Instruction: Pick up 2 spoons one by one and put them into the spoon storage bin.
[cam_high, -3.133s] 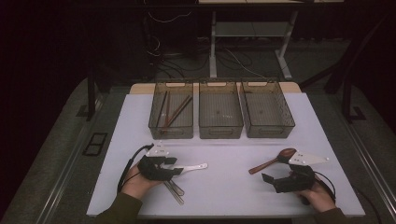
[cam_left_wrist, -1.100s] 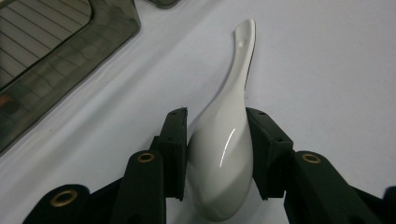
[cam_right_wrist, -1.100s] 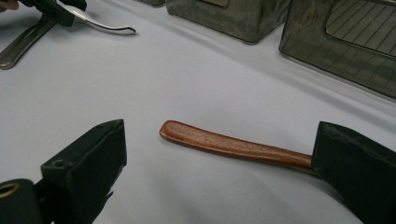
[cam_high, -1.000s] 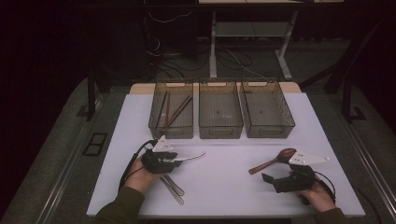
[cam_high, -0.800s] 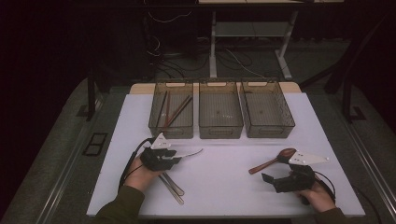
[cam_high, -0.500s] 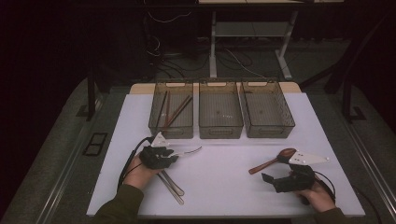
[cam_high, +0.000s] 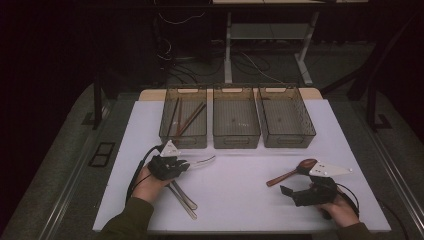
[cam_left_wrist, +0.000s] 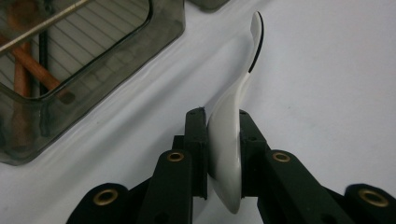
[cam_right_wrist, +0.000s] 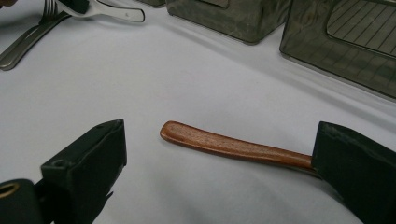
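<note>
My left gripper (cam_high: 186, 163) (cam_left_wrist: 223, 119) is shut on the handle of a white spoon (cam_high: 204, 160) (cam_left_wrist: 231, 140), a little in front of the left bin (cam_high: 183, 119). The spoon's bowl points away, toward the middle of the table. A wooden spoon (cam_high: 292, 172) lies at the right. Its brown handle (cam_right_wrist: 233, 145) reaches between the jaws of my right gripper (cam_high: 287, 191) (cam_right_wrist: 219, 135), which stands open and does not touch it. The white spoon (cam_right_wrist: 116, 11) also appears far off in the right gripper view.
Three smoky plastic bins stand in a row at the back: the left bin (cam_left_wrist: 98, 88) holds wooden chopsticks (cam_high: 186, 117) (cam_left_wrist: 28, 65), with the middle bin (cam_high: 236, 119) and right bin (cam_high: 285, 117) beside it. Metal cutlery (cam_high: 182, 197) (cam_right_wrist: 28, 35) lies near the left hand.
My left gripper has carried the white spoon forward, closer to the left bin, away from the metal cutlery. The right gripper and wooden spoon have stayed put.
</note>
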